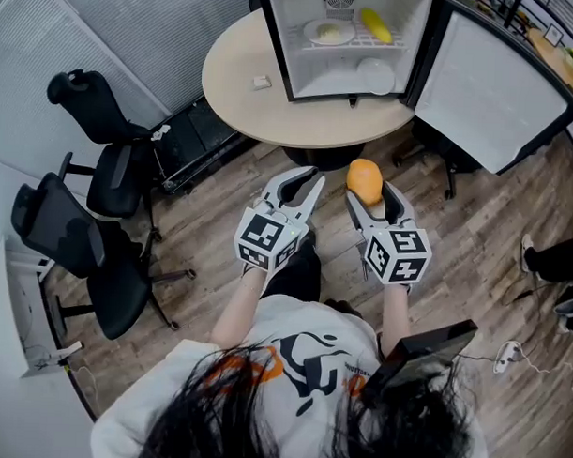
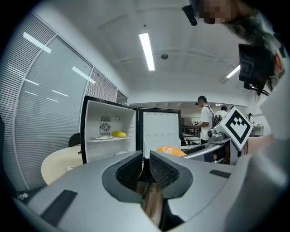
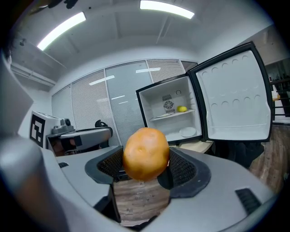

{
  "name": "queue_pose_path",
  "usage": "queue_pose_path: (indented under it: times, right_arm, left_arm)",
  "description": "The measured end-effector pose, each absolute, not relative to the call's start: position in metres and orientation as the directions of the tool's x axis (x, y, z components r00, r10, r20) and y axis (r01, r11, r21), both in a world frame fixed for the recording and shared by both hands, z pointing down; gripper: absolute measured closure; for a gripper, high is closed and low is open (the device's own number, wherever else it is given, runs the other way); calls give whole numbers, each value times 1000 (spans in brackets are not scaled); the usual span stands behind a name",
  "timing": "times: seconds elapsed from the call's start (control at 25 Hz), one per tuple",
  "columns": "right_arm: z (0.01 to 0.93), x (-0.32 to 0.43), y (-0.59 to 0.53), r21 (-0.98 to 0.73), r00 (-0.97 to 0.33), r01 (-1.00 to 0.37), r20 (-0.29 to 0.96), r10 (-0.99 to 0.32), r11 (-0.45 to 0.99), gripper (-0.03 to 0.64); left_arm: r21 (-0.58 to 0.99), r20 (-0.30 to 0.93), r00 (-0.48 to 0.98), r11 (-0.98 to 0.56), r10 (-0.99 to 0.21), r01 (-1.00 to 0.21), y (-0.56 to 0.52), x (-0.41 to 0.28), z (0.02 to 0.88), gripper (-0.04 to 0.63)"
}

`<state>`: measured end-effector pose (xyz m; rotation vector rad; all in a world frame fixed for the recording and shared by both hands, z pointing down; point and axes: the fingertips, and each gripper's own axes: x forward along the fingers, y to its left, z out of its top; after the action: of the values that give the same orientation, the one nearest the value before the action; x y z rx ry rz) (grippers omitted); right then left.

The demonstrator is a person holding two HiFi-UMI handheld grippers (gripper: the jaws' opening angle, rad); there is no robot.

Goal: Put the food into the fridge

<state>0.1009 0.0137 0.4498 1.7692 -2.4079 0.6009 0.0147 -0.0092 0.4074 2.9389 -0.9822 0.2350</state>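
Observation:
My right gripper is shut on a round orange fruit, held at chest height over the wooden floor; the fruit sits squarely between the dark ribbed pads. Beside it on the left, my left gripper has its jaws nearly together with nothing between them. Ahead, a small fridge stands on a round table with its door swung open to the right. On its upper shelf lie a plate of food and a yellow fruit; a white dish sits on the bottom.
Two black office chairs stand at the left by a grey wall. A small white item lies on the table left of the fridge. Another person's shoe and a cable are on the floor at right.

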Motion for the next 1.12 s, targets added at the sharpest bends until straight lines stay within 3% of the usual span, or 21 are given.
queue_pose_path:
  times: [1.12]
  right_arm:
    - [480,83,-207,-296,-250,-946,415,-875,130,291]
  left_arm:
    - [72,194,855,-863,-480,-501,-244,8,436,551]
